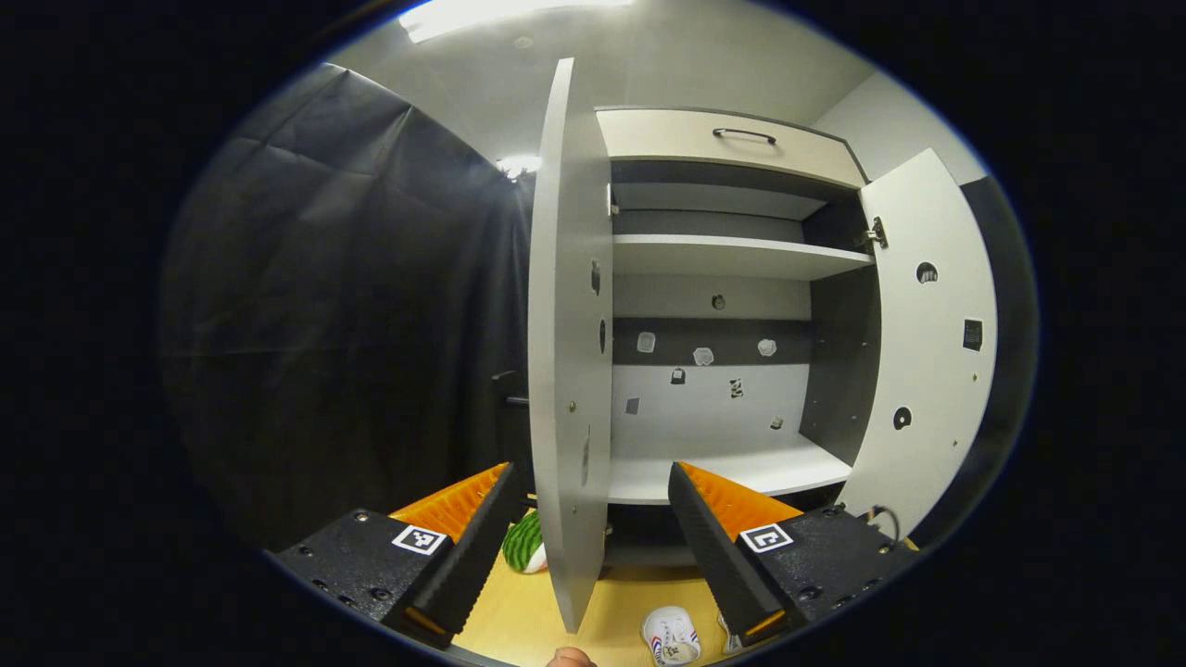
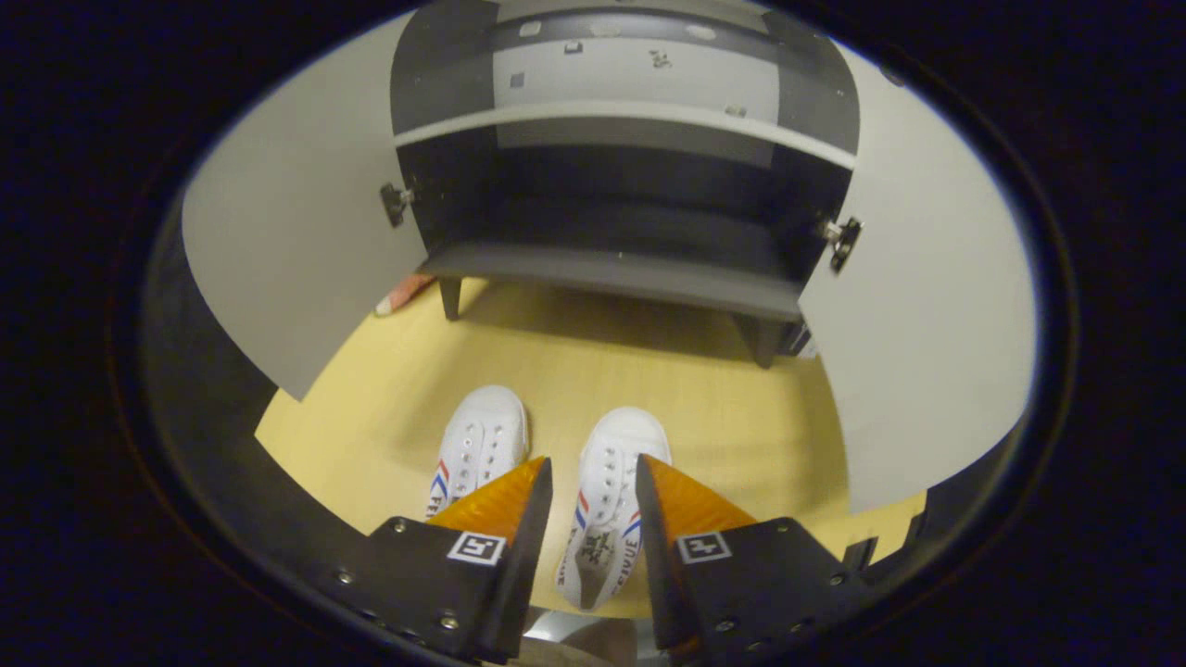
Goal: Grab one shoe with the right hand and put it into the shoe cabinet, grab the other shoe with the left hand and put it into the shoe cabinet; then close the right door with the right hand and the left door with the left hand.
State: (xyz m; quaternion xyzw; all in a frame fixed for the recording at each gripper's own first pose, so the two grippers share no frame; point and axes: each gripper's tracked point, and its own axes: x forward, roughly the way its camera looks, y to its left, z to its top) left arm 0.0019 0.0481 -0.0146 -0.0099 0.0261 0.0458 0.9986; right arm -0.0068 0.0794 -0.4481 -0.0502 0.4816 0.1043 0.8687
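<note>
Two white lace-up shoes stand side by side on the yellow floor before the open shoe cabinet [image 2: 621,273]. My right gripper [image 2: 593,461] hovers open just over the right shoe [image 2: 611,482], one finger on each side of its heel end. The left shoe [image 2: 482,440] lies beside the left finger. My left gripper [image 1: 591,471] is held higher, open wide and empty, facing the edge of the cabinet's left door [image 1: 565,324]. One shoe toe [image 1: 672,635] peeks below it. Both doors stand open, the right door [image 1: 927,324] swung outward.
A green striped ball [image 1: 523,542] lies on the floor behind the left door. A pinkish object [image 2: 403,292] rests by the cabinet's left leg. Inside, the white shelves [image 1: 732,255] carry nothing, and a drawer with a handle [image 1: 741,135] sits on top. A fingertip [image 1: 570,658] shows at the bottom edge.
</note>
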